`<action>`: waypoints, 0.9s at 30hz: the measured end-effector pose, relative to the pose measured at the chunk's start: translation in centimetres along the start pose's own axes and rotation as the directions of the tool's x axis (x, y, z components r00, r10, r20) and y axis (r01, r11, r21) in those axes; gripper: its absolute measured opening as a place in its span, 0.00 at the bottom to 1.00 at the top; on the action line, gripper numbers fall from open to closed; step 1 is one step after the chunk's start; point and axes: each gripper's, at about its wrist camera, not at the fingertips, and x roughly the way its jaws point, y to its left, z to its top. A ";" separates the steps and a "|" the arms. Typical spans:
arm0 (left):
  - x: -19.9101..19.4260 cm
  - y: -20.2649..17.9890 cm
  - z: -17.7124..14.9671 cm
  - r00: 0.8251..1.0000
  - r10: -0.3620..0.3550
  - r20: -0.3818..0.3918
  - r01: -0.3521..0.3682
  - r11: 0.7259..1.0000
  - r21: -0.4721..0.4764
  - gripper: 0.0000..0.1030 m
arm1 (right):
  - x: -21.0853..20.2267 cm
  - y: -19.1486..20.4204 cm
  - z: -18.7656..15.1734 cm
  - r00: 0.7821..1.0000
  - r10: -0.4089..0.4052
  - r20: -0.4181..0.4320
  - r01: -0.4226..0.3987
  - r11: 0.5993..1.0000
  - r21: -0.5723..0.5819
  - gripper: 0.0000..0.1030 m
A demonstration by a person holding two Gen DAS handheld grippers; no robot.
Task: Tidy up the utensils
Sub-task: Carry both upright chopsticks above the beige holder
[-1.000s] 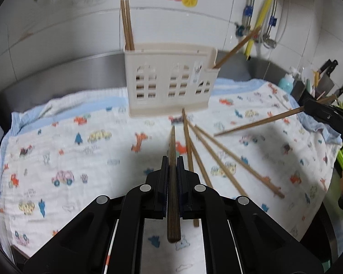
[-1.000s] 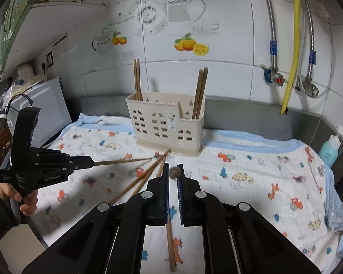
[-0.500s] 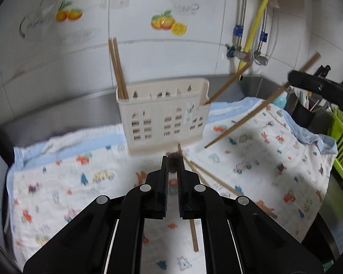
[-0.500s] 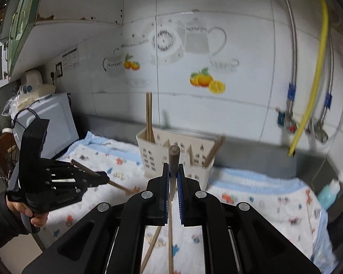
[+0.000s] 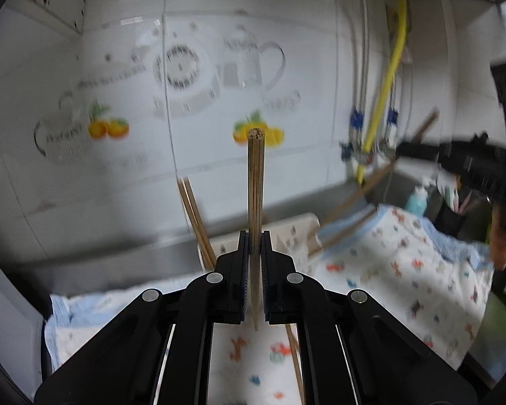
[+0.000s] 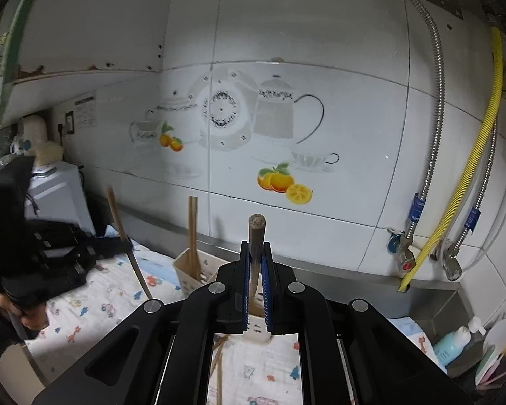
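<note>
My left gripper (image 5: 254,236) is shut on a wooden chopstick (image 5: 255,175) that stands nearly upright between its pads, high above the cloth. Behind it, the cream slotted holder (image 5: 297,229) is mostly hidden; two chopsticks (image 5: 194,212) lean in its left end. My right gripper (image 6: 256,249) is shut on a darker chopstick (image 6: 257,227), its blunt end up. Just beyond is the holder (image 6: 185,265), with a pair of chopsticks (image 6: 193,226) in it. In each view the other gripper shows at the side (image 5: 401,150) (image 6: 128,244), carrying its stick. Loose chopsticks (image 6: 219,364) lie on the cloth.
A printed cloth (image 5: 404,270) covers the steel counter. A tiled wall stands close behind, with a yellow hose (image 6: 469,182) and valves (image 6: 404,260) at the right. A blue bottle (image 6: 455,341) sits at the far right, a white appliance (image 6: 57,189) at the left.
Both grippers have risen from the cloth, each carrying its chopstick. The sticks now stand more upright, and both views have tilted up toward the wall.
</note>
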 end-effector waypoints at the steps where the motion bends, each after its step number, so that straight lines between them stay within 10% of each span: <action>1: 0.1 0.2 0.7 1.000 0.009 0.015 -0.009 1.000 -0.004 0.06 | 0.5 0.0 0.0 1.000 0.000 -0.010 0.000 1.000 0.001 0.06; 11: 3.0 1.8 4.4 0.990 0.076 0.121 -0.071 0.997 -0.042 0.06 | 5.4 -0.5 -1.8 0.995 0.013 -0.097 -0.011 1.000 0.020 0.06; 27: 10.1 4.3 1.1 0.994 0.097 -0.051 -0.103 0.987 -0.120 0.06 | 7.0 -0.7 -3.2 0.993 0.007 -0.121 -0.005 1.000 0.018 0.07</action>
